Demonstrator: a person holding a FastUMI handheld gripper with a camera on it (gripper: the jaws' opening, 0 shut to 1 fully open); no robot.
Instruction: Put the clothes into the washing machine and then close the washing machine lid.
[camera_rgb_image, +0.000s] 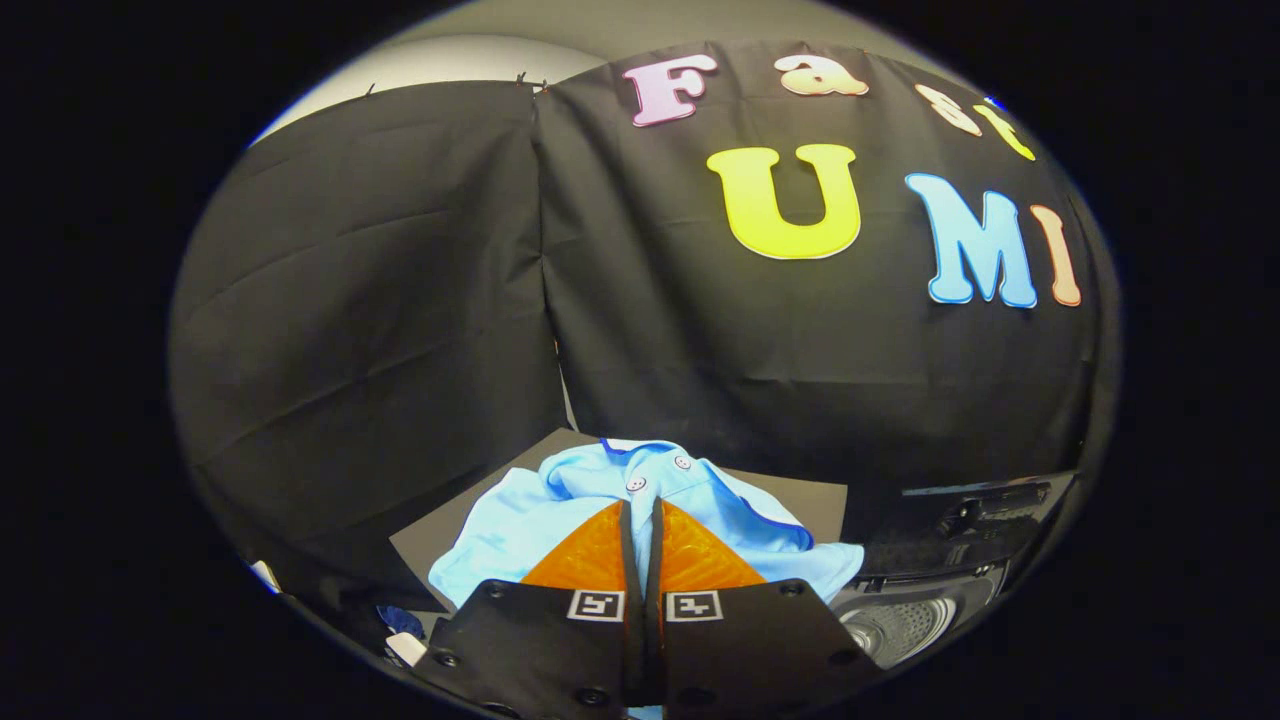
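Tool fingers are nearly together, pinching a fold of the light blue shirt; the washing machine's open drum lies near right, so the garment travels rightward.

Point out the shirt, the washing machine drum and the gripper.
shirt (560, 500), gripper view, on its light blue body.
washing machine drum (900, 625), gripper view, on its inner wall.
gripper (641, 510), gripper view, between its fingertips.

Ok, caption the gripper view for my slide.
Gripper shut on a light blue shirt, with the open washing machine to the side.
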